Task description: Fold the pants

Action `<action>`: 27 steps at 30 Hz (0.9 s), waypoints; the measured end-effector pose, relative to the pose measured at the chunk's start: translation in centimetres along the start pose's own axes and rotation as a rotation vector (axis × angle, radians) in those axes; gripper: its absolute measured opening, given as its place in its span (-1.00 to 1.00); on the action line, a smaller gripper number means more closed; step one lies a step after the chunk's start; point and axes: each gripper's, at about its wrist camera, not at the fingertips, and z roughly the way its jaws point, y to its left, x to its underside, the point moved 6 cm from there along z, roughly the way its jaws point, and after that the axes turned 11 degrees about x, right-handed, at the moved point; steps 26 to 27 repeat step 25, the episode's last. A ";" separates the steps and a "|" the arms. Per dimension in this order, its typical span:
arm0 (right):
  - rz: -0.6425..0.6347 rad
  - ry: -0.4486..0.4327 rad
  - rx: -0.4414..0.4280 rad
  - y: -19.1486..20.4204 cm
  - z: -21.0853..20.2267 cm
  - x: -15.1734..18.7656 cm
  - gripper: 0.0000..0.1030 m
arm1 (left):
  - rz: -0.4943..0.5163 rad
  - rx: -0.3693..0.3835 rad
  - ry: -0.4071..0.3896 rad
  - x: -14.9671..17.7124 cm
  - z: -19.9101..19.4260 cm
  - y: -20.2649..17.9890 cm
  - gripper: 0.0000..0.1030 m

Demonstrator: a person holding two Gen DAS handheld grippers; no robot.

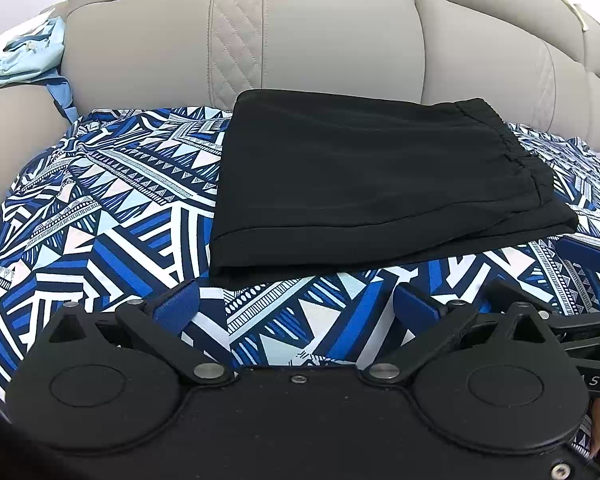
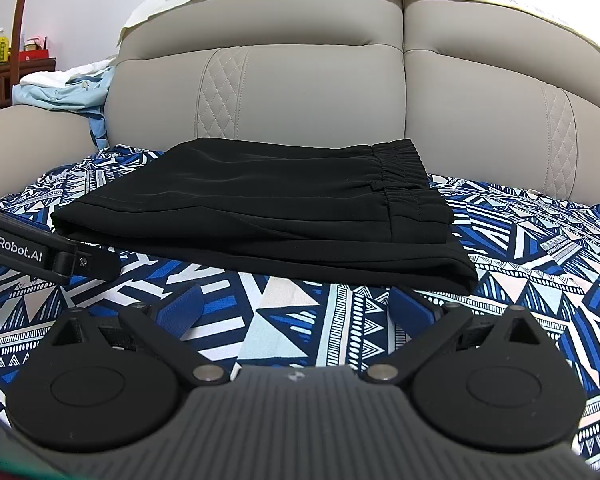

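From the left wrist camera, the black pants (image 1: 380,184) lie folded in a neat flat pile on the patterned sheet (image 1: 100,200), near the sofa back (image 1: 320,40). The left gripper (image 1: 296,304) is spread wide and holds nothing, just in front of the pile. From the right wrist camera, the right gripper (image 2: 300,308) is spread wide too, empty, close to the pants' near edge. The folding looks done. Next, maybe just pat it flat or pull away.

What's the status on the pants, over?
Left gripper open, right gripper open, both empty. Black pants folded on patterned sheet. Nothing in the way.
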 end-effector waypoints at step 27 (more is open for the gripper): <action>-0.001 -0.001 0.001 0.0 0.0 0.0 1.00 | -0.004 0.002 -0.002 -0.1 -0.1 0.1 1.00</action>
